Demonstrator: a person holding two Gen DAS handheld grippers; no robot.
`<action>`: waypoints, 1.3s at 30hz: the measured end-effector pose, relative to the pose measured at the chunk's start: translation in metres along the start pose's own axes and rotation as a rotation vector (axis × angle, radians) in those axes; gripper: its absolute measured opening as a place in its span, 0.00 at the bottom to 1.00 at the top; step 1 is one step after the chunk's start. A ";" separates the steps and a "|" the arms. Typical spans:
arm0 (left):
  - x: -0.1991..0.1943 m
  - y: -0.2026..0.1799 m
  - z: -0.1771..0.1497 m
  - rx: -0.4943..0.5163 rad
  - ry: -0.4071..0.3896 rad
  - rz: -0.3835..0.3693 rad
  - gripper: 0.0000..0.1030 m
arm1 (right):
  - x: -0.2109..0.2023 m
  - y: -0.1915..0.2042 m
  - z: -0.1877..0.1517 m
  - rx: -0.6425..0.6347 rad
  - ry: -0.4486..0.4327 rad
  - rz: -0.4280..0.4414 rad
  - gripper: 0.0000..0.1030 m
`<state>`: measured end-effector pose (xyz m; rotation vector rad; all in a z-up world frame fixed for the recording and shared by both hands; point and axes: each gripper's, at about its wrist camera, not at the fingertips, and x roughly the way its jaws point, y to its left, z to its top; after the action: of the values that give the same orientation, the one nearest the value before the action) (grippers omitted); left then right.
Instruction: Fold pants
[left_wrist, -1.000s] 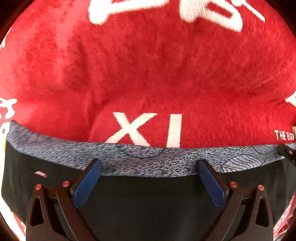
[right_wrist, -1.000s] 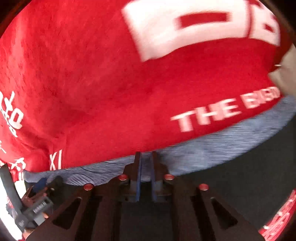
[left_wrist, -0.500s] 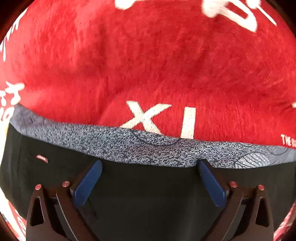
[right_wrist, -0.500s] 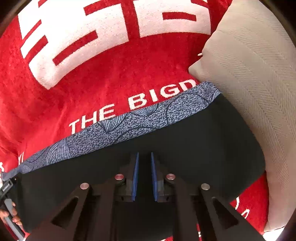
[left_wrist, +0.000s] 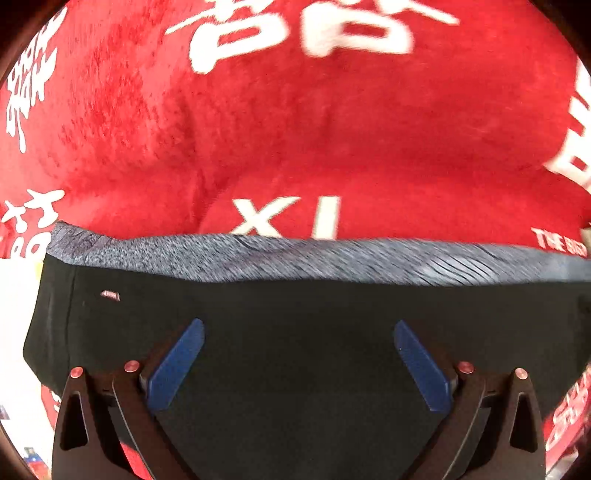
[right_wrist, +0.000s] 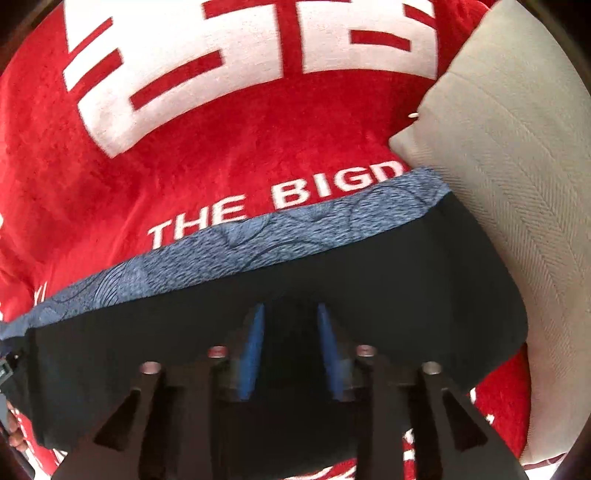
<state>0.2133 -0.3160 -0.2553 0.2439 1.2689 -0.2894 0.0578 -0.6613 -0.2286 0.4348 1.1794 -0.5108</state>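
Black pants (left_wrist: 258, 299) with a blue-grey patterned waistband (left_wrist: 295, 258) lie flat on a red blanket (left_wrist: 295, 129). My left gripper (left_wrist: 298, 323) hangs over the black cloth below the waistband, open wide, nothing between its blue pads. In the right wrist view the same pants (right_wrist: 406, 277) and waistband (right_wrist: 258, 240) run across the frame. My right gripper (right_wrist: 291, 306) points down onto the black cloth, its jaws opening. A low ridge of dark cloth sits between the pads, which no longer press on it.
The red blanket (right_wrist: 221, 147) carries big white lettering. A beige cushion (right_wrist: 498, 184) lies against the right end of the waistband. A small pale label (left_wrist: 110, 295) marks the pants' left side. Fingers of a hand (right_wrist: 14, 435) show at the lower left edge.
The left gripper has drawn back from the waistband, so more black cloth shows ahead of it. The right gripper slid along the waistband to the cushion end, then its shut jaws parted.
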 end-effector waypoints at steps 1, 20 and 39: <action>-0.006 -0.004 -0.013 0.009 -0.003 -0.003 1.00 | -0.001 0.011 -0.006 -0.009 0.007 -0.005 0.55; 0.038 0.167 0.022 -0.178 0.011 0.419 1.00 | -0.028 0.067 -0.073 -0.110 0.039 -0.075 0.76; -0.002 0.070 -0.047 0.090 0.104 0.096 1.00 | -0.048 0.082 -0.063 0.004 0.108 0.026 0.77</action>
<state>0.1950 -0.2348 -0.2655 0.4003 1.3437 -0.2546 0.0450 -0.5518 -0.1994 0.4854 1.2746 -0.4720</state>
